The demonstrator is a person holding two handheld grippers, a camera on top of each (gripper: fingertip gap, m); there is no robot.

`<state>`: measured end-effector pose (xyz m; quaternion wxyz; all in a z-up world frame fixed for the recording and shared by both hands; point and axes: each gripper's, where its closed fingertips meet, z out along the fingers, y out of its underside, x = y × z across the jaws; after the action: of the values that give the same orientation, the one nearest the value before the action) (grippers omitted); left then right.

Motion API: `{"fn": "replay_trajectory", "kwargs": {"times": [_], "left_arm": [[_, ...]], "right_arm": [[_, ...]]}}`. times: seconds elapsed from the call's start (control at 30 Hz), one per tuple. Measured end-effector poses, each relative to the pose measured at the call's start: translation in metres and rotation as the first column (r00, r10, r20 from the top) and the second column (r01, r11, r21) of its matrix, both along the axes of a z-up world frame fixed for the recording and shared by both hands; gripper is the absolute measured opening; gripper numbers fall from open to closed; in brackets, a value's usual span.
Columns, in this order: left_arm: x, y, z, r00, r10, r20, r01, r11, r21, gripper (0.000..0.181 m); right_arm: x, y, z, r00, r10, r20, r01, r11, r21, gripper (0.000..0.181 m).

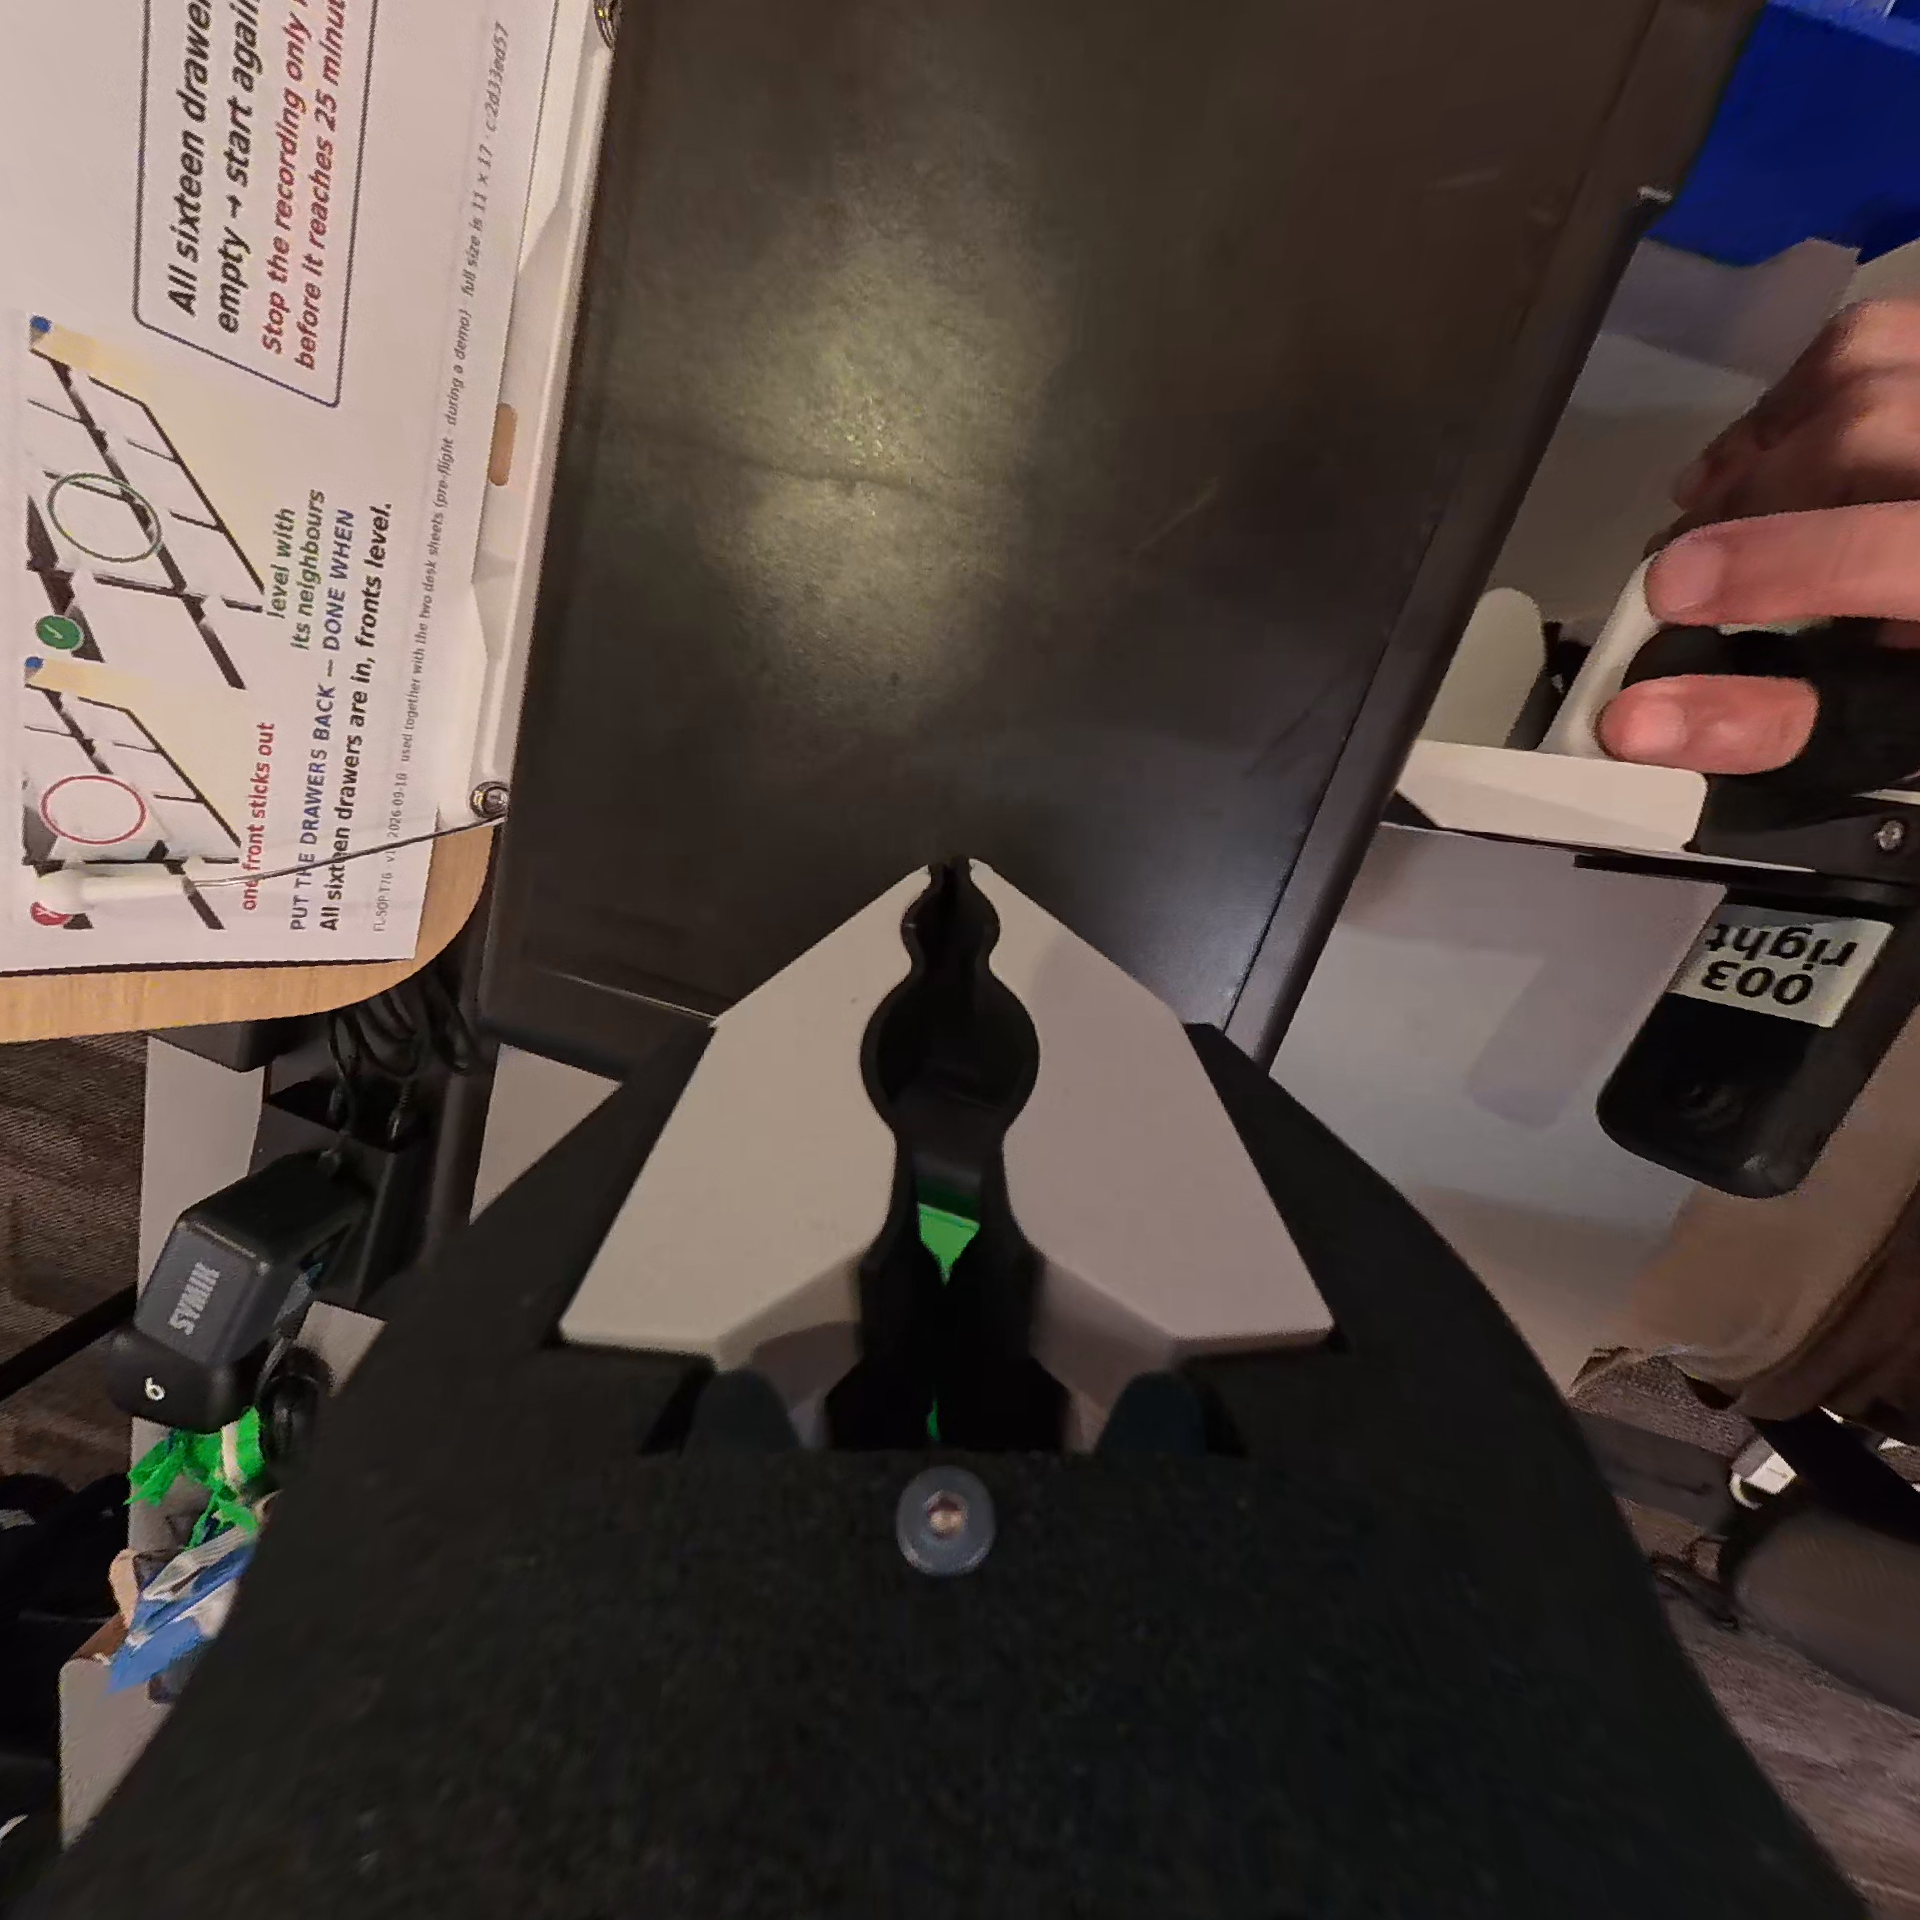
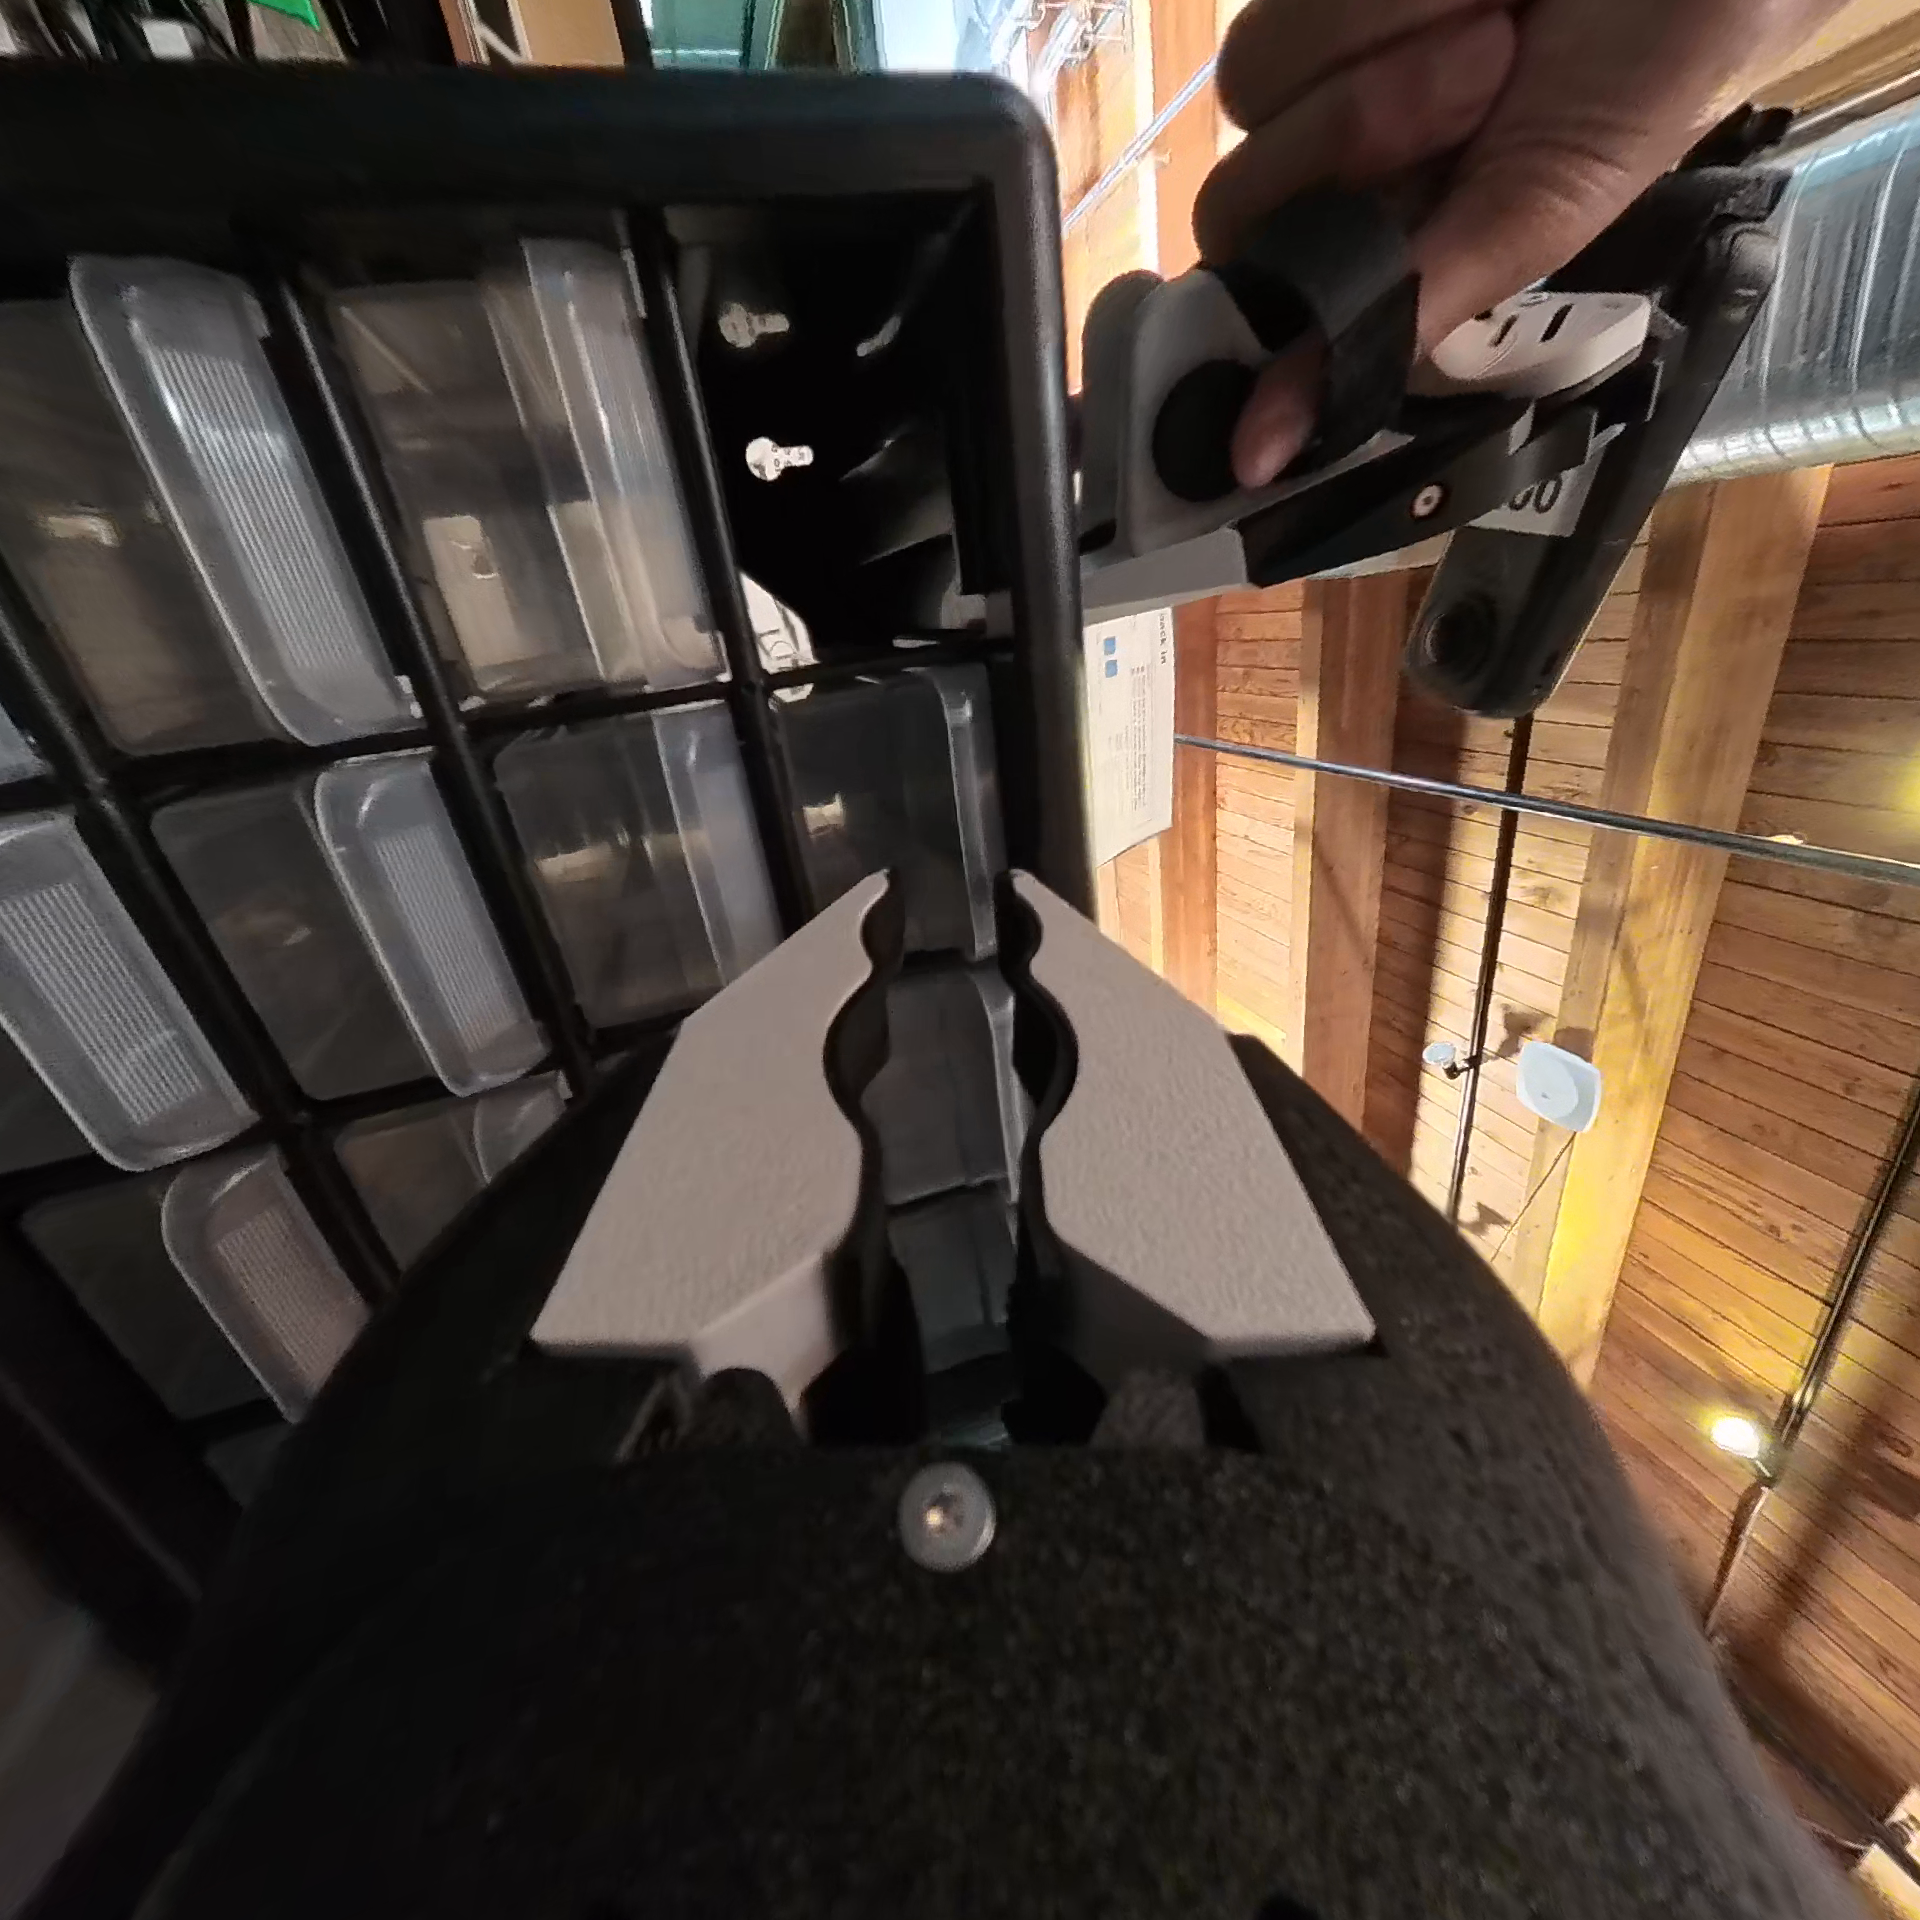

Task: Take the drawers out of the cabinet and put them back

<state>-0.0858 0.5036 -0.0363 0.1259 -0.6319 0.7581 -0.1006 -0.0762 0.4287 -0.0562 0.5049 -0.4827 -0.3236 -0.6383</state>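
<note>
1. Over at 9 o'clock in the left wrist view, a printed instruction sheet lies on a wooden desk. It has nothing to do with the grip.

2. Dead centre there, the left gripper has its fingers pressed together, tips touching the plain black side of the cabinet. It looks like a brace so the box doesn't slide when a drawer gets tugged. That's a guess, though.

3. At 3 o'clock in that view, a person's hand holds the other tool just beside the cabinet's edge.

4. In the right wrist view, from 9 to 11 o'clock, the cabinet front shows rows of clear plastic drawers seated in their slots. What's in them is too blurry to call.

5. At 12 o'clock, one empty slot is dark, with mounting holes showing in its back wall, so a drawer is already out.

6. The right gripper has its fingers a little apart around the lip of a clear drawer right under that slot. Whether they're actually pinching it is hard to tell. It's probably the next one to come out.
</note>
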Motion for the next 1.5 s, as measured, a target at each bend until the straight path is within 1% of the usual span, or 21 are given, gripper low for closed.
{"fn": "replay_trajectory", "kwargs": {"times": [0.23, 0.3, 0.43, 0.47, 0.6, 0.67, 0.87, 1.13, 1.27, 1.5], "left_arm": [[0.000, 0.000, 0.000, 1.000, 0.008, 0.015, -0.008, 1.000, -0.014, 0.000], [0.001, 0.001, 0.000, 1.000, 0.006, 0.008, -0.006, 1.000, -0.009, 0.000], [0.000, 0.000, 0.000, 1.000, -0.002, -0.016, 0.002, 1.000, 0.010, 0.000], [0.000, 0.000, 0.000, 1.000, -0.002, -0.020, 0.003, 1.000, 0.013, 0.000], [0.000, 0.000, 0.000, 1.000, 0.001, -0.024, 0.000, 1.000, 0.011, 0.000], [0.000, 0.000, 0.000, 1.000, 0.003, -0.019, -0.003, 1.000, 0.005, 0.000], [0.000, 0.000, 0.000, 1.000, 0.008, -0.009, -0.008, 1.000, -0.003, 0.000], [0.000, 0.000, 0.000, 0.999, 0.012, -0.034, -0.011, 0.999, 0.031, 0.000], [0.000, 0.000, 0.000, 0.999, 0.024, -0.037, -0.023, 0.999, 0.032, 0.000], [0.000, 0.000, 0.000, 0.998, 0.037, -0.053, -0.035, 0.999, 0.041, 0.000]], "right_arm": [[0.000, 0.006, 0.004, 1.000, 0.004, 0.009, -0.004, 0.999, 0.039, 0.015], [-0.001, 0.006, 0.004, 0.999, 0.001, 0.034, -0.003, 0.998, 0.068, 0.014], [-0.001, 0.005, 0.003, 0.999, -0.003, 0.043, -0.001, 0.994, 0.105, 0.013], [-0.001, 0.003, 0.008, 0.999, -0.004, 0.041, -0.002, 0.991, 0.134, 0.005], [-0.001, 0.000, 0.008, 1.000, 0.018, 0.011, -0.020, 0.994, 0.107, 0.004], [-0.004, -0.005, 0.009, 0.999, 0.015, 0.039, -0.020, 0.992, 0.123, 0.003], [-0.014, -0.028, 0.009, 0.999, 0.033, 0.042, -0.038, 0.989, 0.141, 0.003], [-0.028, -0.062, 0.010, 0.998, 0.055, 0.032, -0.059, 0.985, 0.161, 0.003], [-0.032, -0.073, 0.008, 0.999, 0.051, 0.011, -0.053, 0.984, 0.169, 0.003], [-0.043, -0.098, 0.007, 0.997, 0.052, 0.052, -0.061, 0.979, 0.197, 0.003]]}}
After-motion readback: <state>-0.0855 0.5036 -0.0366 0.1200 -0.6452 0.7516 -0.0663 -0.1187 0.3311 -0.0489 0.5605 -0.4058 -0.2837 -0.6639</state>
